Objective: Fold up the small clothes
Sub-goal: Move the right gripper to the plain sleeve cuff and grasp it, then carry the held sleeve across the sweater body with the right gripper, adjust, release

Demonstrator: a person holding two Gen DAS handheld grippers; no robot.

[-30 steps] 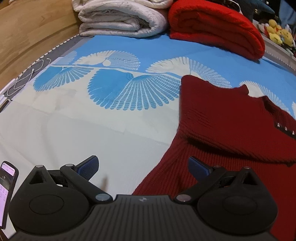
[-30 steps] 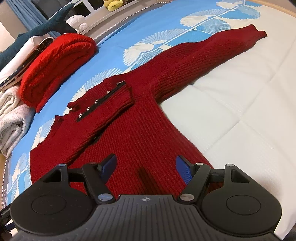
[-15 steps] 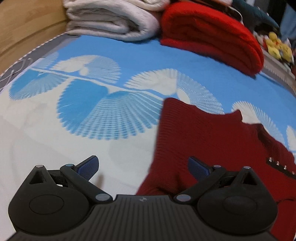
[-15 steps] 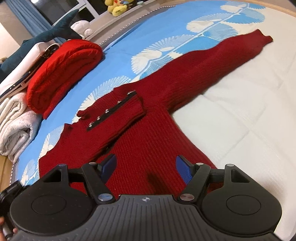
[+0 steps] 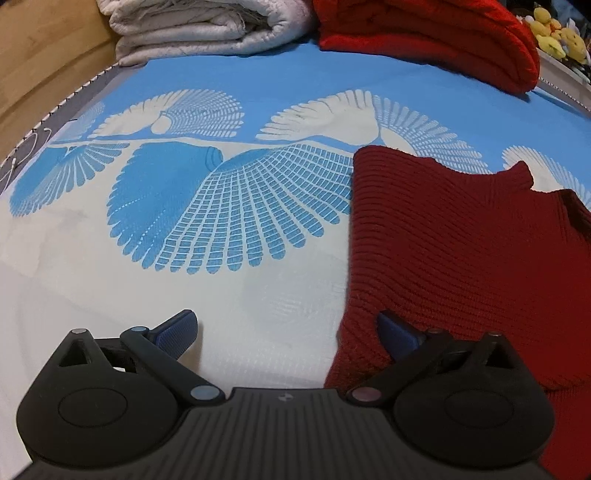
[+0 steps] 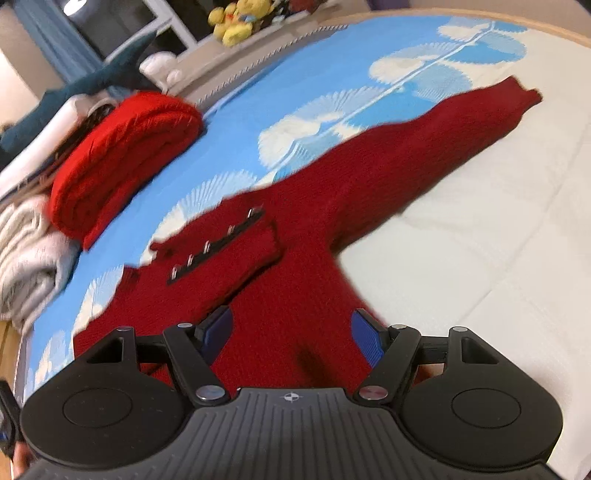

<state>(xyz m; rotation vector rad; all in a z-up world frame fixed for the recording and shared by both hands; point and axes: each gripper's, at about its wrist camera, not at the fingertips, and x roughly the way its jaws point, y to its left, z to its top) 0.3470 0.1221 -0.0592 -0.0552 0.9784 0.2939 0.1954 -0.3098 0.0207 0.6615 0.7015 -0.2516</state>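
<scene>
Dark red knit sweater (image 6: 295, 280) lies flat on the bed (image 5: 184, 258), on its blue-and-white fan-print cover; one sleeve is already folded across the chest, so that the buttoned strip (image 6: 218, 243) faces up, and the other sleeve (image 6: 443, 136) is stretched out toward 1 o'clock in the right wrist view.

Going from left to right in the left wrist view: the folded white quilt (image 5: 207, 29) sits at 11 o'clock, the folded bright red knit (image 5: 424, 33) at 1 o'clock, and the sweater's folded edge fills the 3 o'clock side. Over the last second the left gripper (image 5: 286, 328) has come forward and lower; the folded edge, earlier well ahead of it, now sits against its right finger, while its left finger stands over bare cover. Its fingers (image 5: 177, 326) are spread wide and hold nothing. That suggests a grasp on this side edge is being set up, probably for the next fold.

In the right wrist view the right gripper (image 6: 291, 332) has also advanced over the sweater's lower body; the sweater looks larger and the frame is motion-blurred. Its fingers (image 6: 218, 328) stay spread, empty, with knit between and below them. I cannot tell whether they touch the cloth.

Yellow plush toys (image 6: 240, 22) sit beyond the bed at 12 o'clock.
</scene>
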